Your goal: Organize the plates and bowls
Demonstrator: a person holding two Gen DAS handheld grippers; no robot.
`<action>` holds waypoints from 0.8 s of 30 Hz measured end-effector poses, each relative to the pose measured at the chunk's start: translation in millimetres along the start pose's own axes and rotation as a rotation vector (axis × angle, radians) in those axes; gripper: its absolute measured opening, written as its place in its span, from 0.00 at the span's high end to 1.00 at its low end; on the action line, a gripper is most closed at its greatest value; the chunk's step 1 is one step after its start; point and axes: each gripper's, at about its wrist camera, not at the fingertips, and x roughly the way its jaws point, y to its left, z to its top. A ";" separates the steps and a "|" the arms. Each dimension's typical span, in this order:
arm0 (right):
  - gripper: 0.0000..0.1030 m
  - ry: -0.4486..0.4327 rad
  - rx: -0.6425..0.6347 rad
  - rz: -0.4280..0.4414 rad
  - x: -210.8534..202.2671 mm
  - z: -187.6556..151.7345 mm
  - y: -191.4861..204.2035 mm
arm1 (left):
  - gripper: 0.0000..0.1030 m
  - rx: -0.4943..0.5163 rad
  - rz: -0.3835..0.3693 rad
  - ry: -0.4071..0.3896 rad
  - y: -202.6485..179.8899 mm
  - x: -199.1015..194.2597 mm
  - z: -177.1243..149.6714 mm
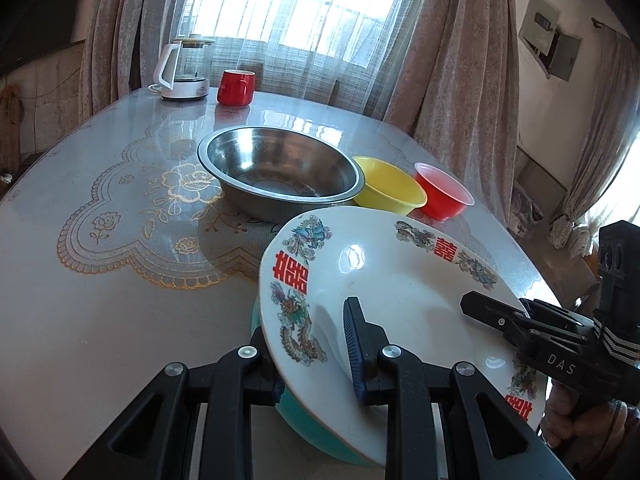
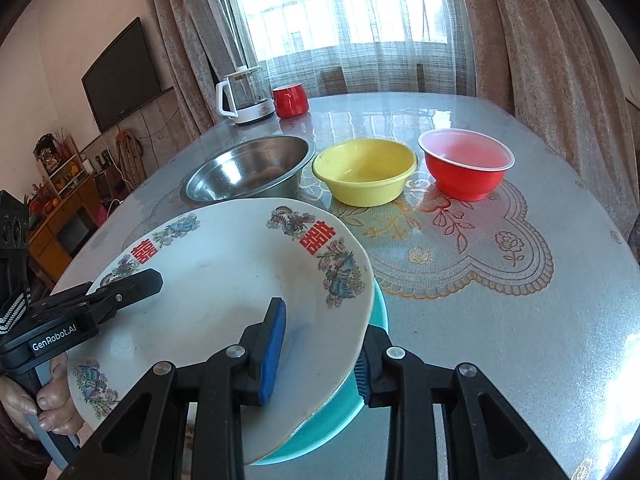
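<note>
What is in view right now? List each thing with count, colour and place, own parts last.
decorated plate: 1, white with red characters, held at both edges, near side
teal dish: 1, teal, directly under the plate
steel bowl: 1, silver, mid table
yellow bowl: 1, yellow, beside steel bowl
red bowl: 1, red, beside yellow bowl
red cup: 1, red, far edge
kettle: 1, white and glass, beside cup
table: 1, grey, lace pattern
television: 1, black, wall
left gripper: jaws clamped on plate
right gripper: jaws clamped on plate

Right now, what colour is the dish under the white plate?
Teal; the dish peeks out under the plate, clearest in the right wrist view.
</note>
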 end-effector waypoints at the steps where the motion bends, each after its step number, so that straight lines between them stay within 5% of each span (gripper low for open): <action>1: 0.70 0.002 0.000 -0.002 1.4 -1.0 -1.0 | 0.75 -0.001 0.000 0.006 -0.5 2.6 -1.4; 24: 0.70 0.034 0.010 0.007 16.4 -8.5 -6.3 | 0.75 0.020 0.064 0.007 -0.7 13.1 -10.5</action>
